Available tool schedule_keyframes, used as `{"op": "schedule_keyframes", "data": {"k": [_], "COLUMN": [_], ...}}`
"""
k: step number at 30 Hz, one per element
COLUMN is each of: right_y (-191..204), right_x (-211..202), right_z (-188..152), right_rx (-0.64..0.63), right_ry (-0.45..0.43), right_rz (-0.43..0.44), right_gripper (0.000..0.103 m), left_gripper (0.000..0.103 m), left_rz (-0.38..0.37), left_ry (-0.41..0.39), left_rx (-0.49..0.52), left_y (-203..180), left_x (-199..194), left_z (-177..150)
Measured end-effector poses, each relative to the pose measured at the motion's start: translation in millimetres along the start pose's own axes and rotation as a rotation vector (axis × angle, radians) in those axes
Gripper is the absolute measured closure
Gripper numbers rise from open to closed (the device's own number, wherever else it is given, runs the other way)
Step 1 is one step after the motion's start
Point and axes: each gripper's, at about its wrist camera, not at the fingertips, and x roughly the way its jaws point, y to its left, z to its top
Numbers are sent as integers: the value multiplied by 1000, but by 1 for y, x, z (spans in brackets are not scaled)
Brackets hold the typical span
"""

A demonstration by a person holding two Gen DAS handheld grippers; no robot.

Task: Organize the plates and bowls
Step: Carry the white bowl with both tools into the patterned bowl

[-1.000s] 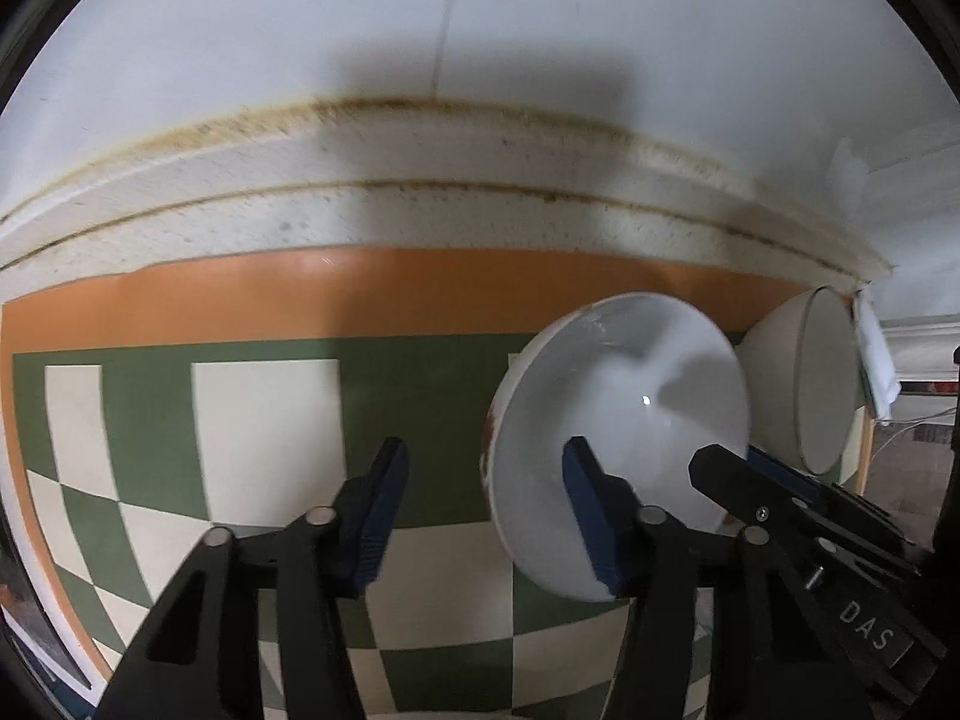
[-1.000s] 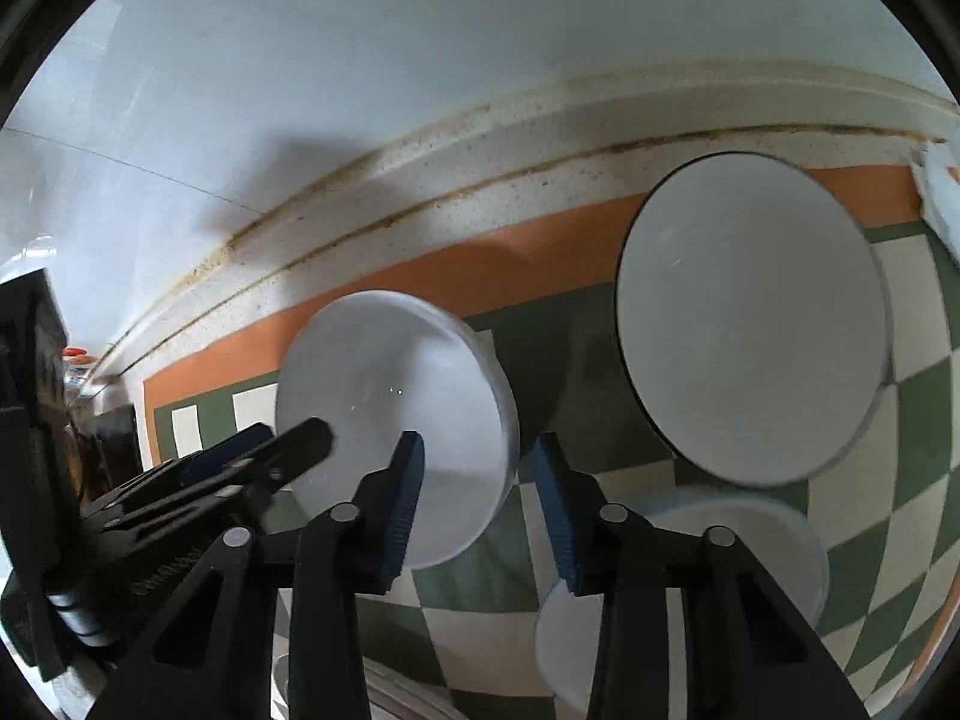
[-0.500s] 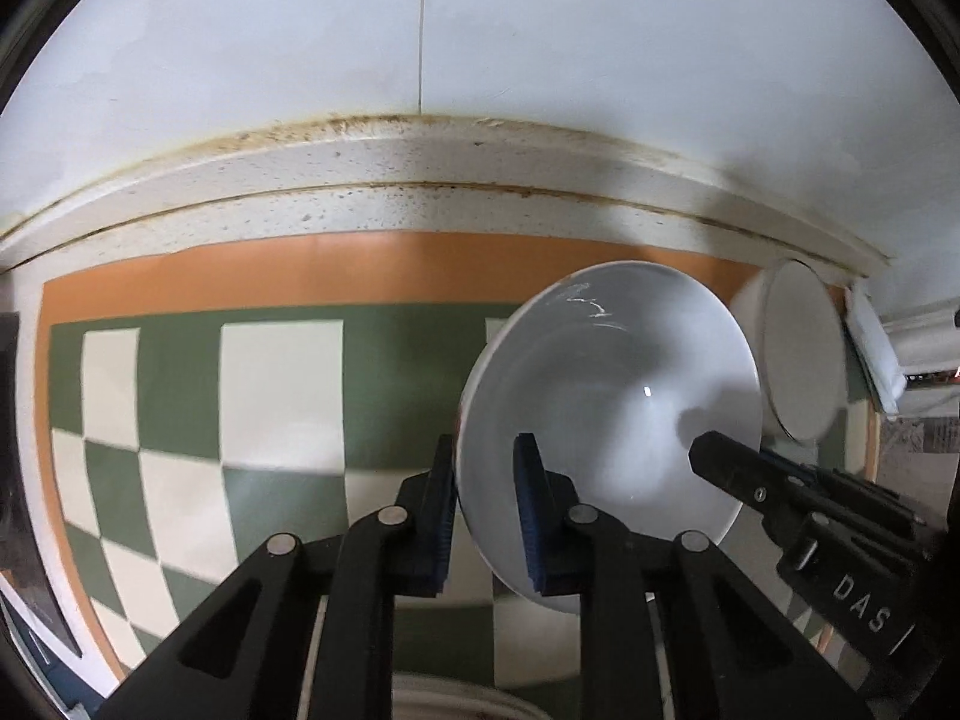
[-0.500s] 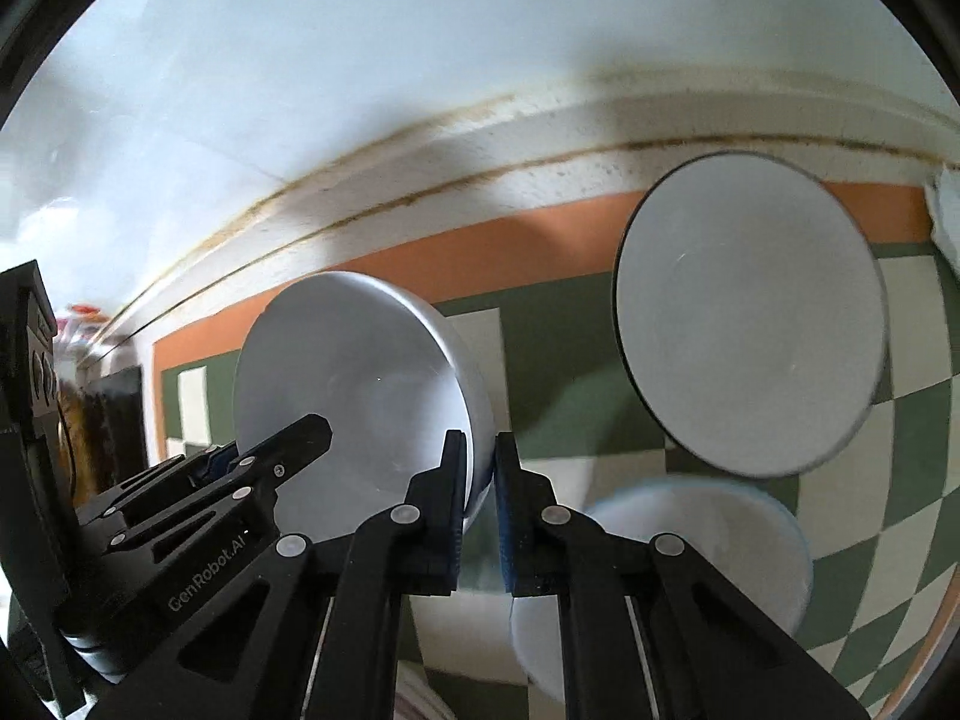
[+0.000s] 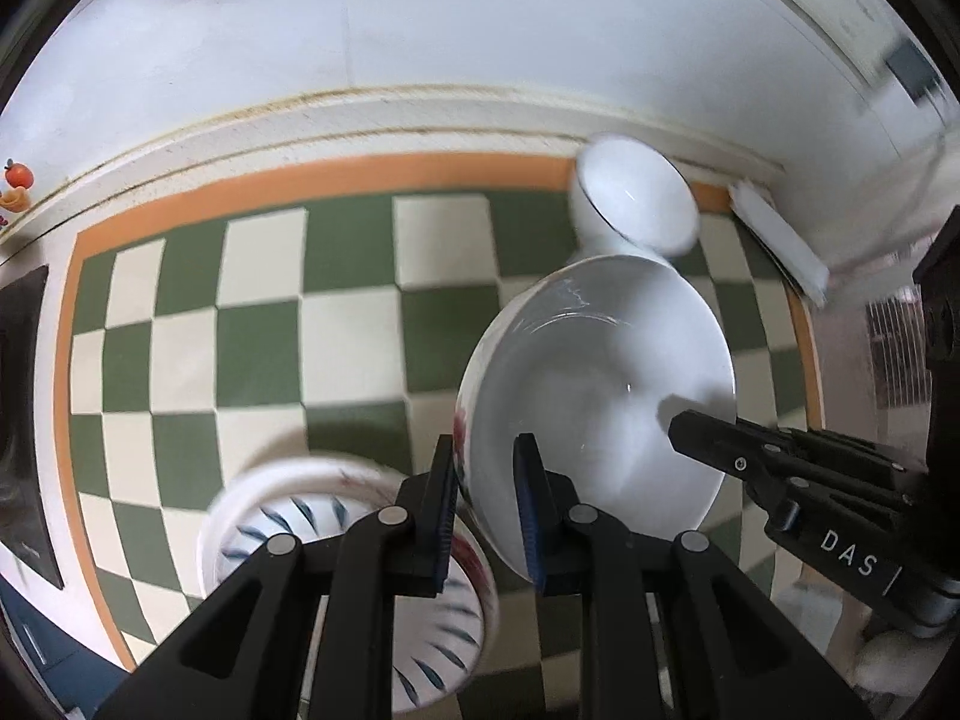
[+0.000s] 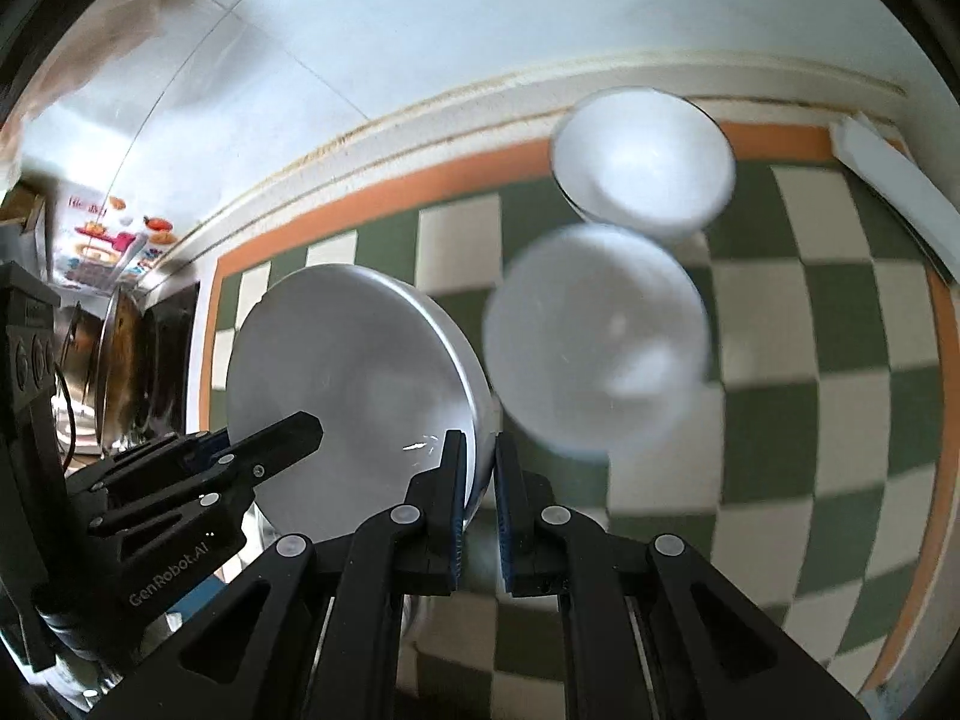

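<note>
- My left gripper [image 5: 485,516] is clamped narrow on the rim of a glossy white ceramic bowl with a red flower on its outer wall [image 5: 600,396], held tilted above the green-and-cream checked tablecloth with an orange border [image 5: 264,324].
- My right gripper [image 6: 478,510] pinches the opposite edge of that bowl [image 6: 354,396], jaws almost together.
- Below the left gripper, a white bowl with blue dashes inside [image 5: 354,588] rests on the cloth.
- A small plain white bowl [image 5: 636,204] stands at the cloth's far orange border.
- In the right view, a blurred white plate [image 6: 594,336] lies just in front of that small bowl [image 6: 645,159].
</note>
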Motion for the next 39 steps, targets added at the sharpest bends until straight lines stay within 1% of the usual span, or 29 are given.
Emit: {"op": "schedule_keyframes", "data": {"k": [5, 9, 13, 16, 20, 24, 35, 39], "right_y": [-24, -42, -63, -70, -80, -87, -93, -97], "right_x": [-15, -8, 4, 14, 26, 33, 42, 42], "right_z": [-46, -69, -84, -89, -97, -101, -99, -98], "right_rx": [17, 45, 80, 102, 112, 118, 128, 143], "right_ry": [7, 30, 58, 74, 96, 110, 134, 151], "right_rz": [-17, -16, -12, -9, -23, -30, -55, -41], "right_gripper": [92, 91, 92, 92, 92, 92, 91, 88], "left_gripper": [87, 87, 87, 87, 87, 87, 87, 87], "left_rz": [-18, -16, 0, 12, 16, 21, 37, 19], "left_ry": [49, 76, 113, 139, 178, 204, 239, 264], "left_rx": [27, 50, 76, 81, 62, 62, 77, 77], "left_y": [-19, -28, -35, -38, -40, -43, -50, -51], "left_x": [18, 31, 48, 62, 80, 91, 103, 100], "left_z": [-28, -40, -49, -54, -60, -65, -70, -70]}}
